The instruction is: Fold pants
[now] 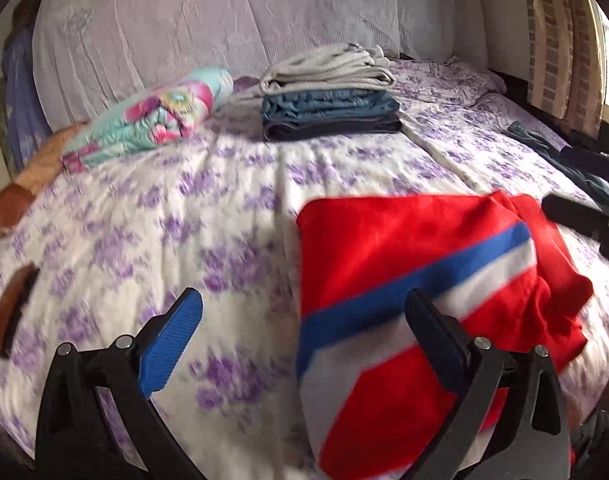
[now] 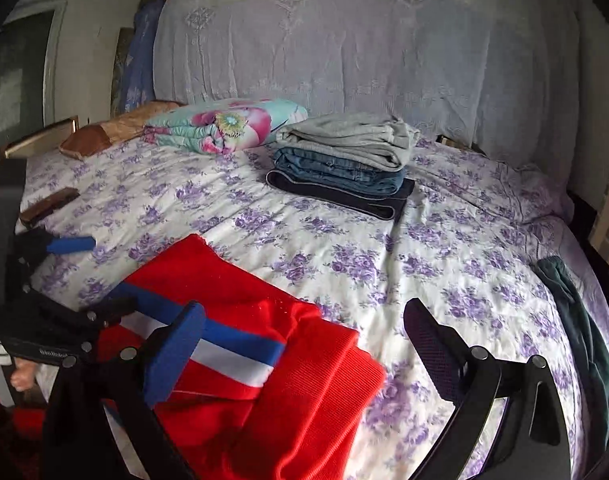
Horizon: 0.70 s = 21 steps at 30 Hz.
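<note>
Left gripper (image 1: 304, 320) nearest the lens: fingers (image 1: 172, 344) standing wide apart, gripping nothing. Red pants (image 1: 404, 280) lying folded on the bed (image 1: 184, 220), blue and white stripes showing across the top layer. In the left wrist view the pants are sitting under and past the right-hand finger, extending toward the view's right; the blue-padded finger is hovering over bare floral sheet, apart from the cloth. Whether the dark finger is touching the fabric, cannot tell; the view is motion-blurred.

Right gripper (image 2: 304, 336) also spread open, holding nothing. Here the pants (image 2: 256, 360) are lying under its blue-padded finger (image 2: 176, 356) and reaching toward the gap between the two; the dark finger is hanging over sheet alone, well clear of the cloth. Left gripper (image 2: 70, 246) showing at the left edge of this view, just beyond the pants' far corner.

Farther up the bed (image 2: 424, 280): a stack of folded clothes (image 1: 328, 92) (image 2: 344, 160), grey over denim over dark. A flowered bundle (image 1: 152, 116) (image 2: 224, 124) is lying beside it. A dark green garment (image 2: 580, 328) is trailing along the bed's right edge. A small brown object (image 1: 12, 312) (image 2: 48, 208) is resting on the sheet at left.
</note>
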{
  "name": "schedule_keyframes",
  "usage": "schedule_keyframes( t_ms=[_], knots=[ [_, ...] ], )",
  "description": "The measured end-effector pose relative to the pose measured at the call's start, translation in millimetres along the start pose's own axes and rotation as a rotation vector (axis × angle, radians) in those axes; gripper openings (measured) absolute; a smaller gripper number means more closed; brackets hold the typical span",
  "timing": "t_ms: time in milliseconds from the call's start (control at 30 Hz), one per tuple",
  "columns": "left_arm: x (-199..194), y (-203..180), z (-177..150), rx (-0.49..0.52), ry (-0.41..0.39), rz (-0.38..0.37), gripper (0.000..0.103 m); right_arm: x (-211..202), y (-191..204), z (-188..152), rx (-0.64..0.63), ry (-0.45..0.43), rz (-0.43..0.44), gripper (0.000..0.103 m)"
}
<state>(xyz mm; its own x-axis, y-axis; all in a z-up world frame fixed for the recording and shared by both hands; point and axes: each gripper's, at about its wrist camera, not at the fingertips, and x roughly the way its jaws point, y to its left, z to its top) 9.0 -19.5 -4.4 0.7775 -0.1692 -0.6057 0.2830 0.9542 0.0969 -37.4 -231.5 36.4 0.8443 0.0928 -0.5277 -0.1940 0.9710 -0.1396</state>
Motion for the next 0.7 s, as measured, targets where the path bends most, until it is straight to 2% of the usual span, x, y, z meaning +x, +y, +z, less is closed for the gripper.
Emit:
schedule_keyframes(
  t_ms=[67, 133, 200, 433, 700],
  knots=[
    [8, 1, 4, 0.005, 0.014, 0.011, 0.099, 17, 3, -1, -0.022, 0.032, -0.021, 0.099],
    [17, 3, 5, -0.006, 0.027, -0.002, 0.099, 37, 3, -10, -0.036, 0.106, -0.065, 0.099],
    [25, 5, 5, -0.022, 0.042, -0.019, 0.099, 60, 2, -21, -0.026, 0.192, -0.037, 0.099],
    [26, 6, 2, -0.03, 0.044, -0.019, 0.099, 43, -10, -19, 0.04, 0.153, 0.017, 0.099],
    [15, 9, -7, -0.044, 0.037, -0.01, 0.099, 12, -48, -56, 0.267, 0.143, 0.13, 0.099]
  ],
)
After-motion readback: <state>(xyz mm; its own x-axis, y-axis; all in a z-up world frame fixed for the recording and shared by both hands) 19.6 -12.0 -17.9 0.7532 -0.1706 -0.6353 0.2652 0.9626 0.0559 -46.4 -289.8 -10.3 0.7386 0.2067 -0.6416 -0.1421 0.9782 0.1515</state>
